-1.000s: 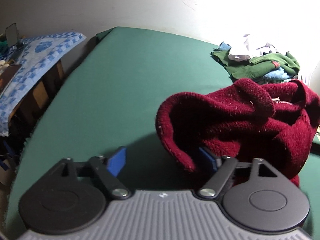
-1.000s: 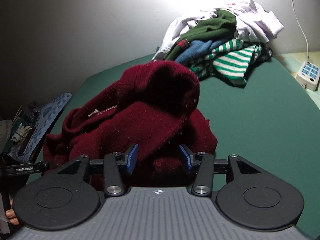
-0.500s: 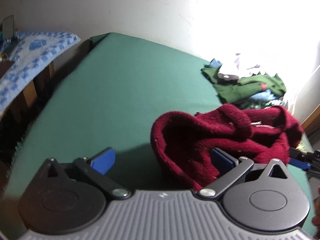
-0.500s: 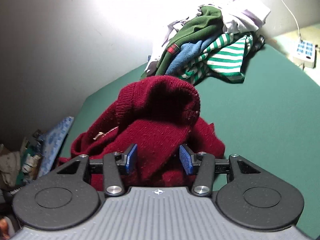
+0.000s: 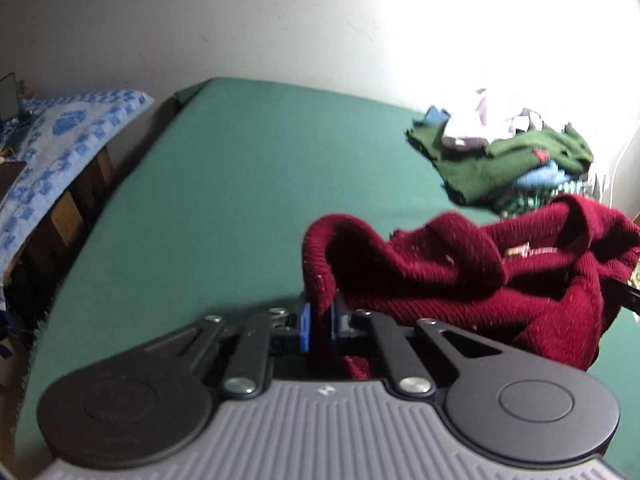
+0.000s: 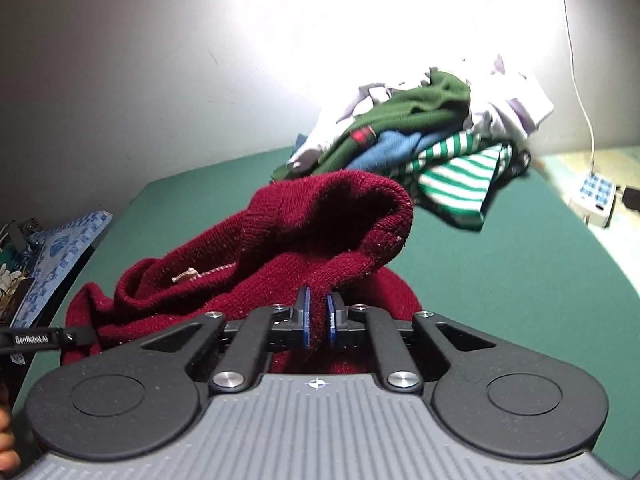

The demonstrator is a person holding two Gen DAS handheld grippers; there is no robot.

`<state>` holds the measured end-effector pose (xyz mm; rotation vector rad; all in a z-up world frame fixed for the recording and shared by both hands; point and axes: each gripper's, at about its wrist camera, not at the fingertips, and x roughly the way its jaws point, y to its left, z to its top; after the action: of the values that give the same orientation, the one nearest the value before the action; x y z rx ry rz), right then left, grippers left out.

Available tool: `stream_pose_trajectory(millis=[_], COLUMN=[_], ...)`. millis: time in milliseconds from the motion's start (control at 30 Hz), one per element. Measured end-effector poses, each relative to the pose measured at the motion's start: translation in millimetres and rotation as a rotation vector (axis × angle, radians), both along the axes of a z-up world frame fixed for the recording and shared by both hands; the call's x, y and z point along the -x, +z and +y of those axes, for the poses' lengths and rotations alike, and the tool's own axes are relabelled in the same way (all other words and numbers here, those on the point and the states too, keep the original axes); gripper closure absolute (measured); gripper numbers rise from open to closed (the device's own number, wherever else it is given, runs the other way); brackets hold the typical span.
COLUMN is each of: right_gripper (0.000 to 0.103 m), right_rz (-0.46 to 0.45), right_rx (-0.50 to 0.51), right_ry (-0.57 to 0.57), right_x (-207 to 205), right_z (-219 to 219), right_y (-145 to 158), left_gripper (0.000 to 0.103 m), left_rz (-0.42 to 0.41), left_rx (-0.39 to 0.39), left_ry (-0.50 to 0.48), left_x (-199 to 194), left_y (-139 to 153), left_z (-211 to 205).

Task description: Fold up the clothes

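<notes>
Each hand-held gripper, left [image 5: 320, 322] and right [image 6: 317, 320], is clenched on a ribbed edge of the maroon sweater [image 5: 460, 280] (bunched at lower right on the green surface [image 5: 240, 200]), apparently to lift and spread it for folding.

Dark red knit sweater [image 5: 460, 276] [image 6: 280, 252] is bunched up and lifted off the green tabletop [image 5: 240, 184], near its front right edge, ribbed hem looped open, zipper showing in the folds, bits of lint everywhere.
</notes>
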<state>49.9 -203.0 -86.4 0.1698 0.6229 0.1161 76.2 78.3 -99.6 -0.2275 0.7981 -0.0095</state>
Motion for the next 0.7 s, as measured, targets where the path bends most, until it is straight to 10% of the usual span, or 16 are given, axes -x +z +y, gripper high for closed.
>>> stream_pose_trajectory(millis=[333,500,700], right_gripper=[0.096,0.093,0.064], right_rz=[-0.087,-0.004,0.011], right_rx=[0.173,0.092,0.069], right_ry=[-0.056,-0.018,-0.036], right_x=[5.5,-1.2,-8.3], right_z=[-9.6,-11.5,-0.8], right_y=[5.1,-5.7,-11.7], left_gripper=[0.099,0.097,0.093], left_rz=[0.054,0.096,0.098], left_rx=[-0.086,-0.109,-0.086], left_ry=[0.049,0.012,-0.006], left_x=[-1.9,-7.1,-13.0], left_y=[-17.2,-30.2,-38.0], left_z=[0.9,-8.7,-3.7])
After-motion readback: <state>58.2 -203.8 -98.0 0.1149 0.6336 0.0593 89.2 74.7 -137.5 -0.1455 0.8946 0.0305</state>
